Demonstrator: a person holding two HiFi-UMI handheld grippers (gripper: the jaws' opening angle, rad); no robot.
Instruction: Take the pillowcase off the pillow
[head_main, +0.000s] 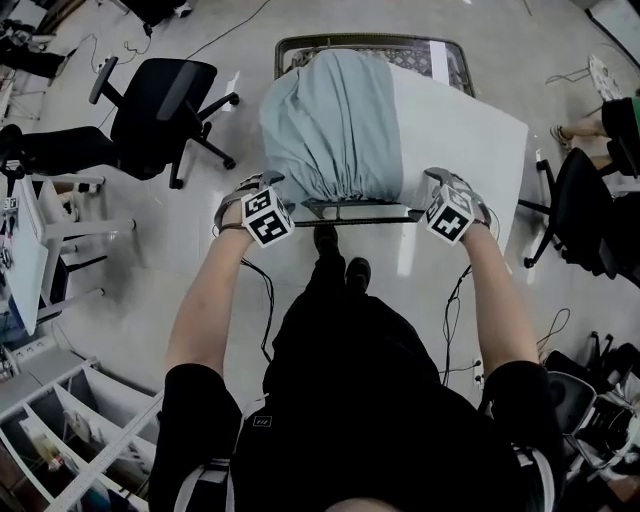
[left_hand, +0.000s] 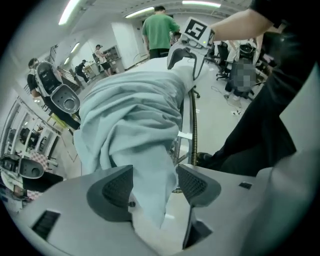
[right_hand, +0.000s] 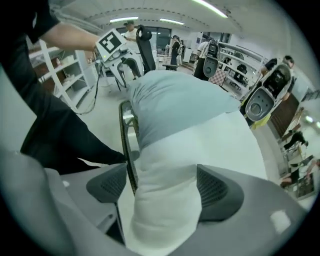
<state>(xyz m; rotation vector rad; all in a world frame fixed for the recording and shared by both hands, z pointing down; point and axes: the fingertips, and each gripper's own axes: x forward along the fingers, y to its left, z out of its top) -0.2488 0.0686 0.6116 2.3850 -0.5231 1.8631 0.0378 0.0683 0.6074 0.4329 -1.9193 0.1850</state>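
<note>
A white pillow (head_main: 455, 130) lies on a metal-framed stand (head_main: 360, 213). A pale blue-grey pillowcase (head_main: 330, 125) is bunched over its left half, and the right half is bare. My left gripper (head_main: 262, 186) is at the near left corner, open. In the left gripper view a hanging fold of the pillowcase (left_hand: 145, 150) lies between the spread pads of the left gripper (left_hand: 154, 175), with a gap on the right side. My right gripper (head_main: 450, 186) is at the near right corner. There the bare pillow corner (right_hand: 165, 200) sits between the wide, open jaws of the right gripper (right_hand: 161, 175).
A black office chair (head_main: 160, 100) stands to the left and another chair (head_main: 585, 200) to the right. White shelves (head_main: 60, 420) are at lower left. Cables (head_main: 265, 300) trail on the floor by my feet. A person in a green shirt (left_hand: 160, 30) stands beyond the stand.
</note>
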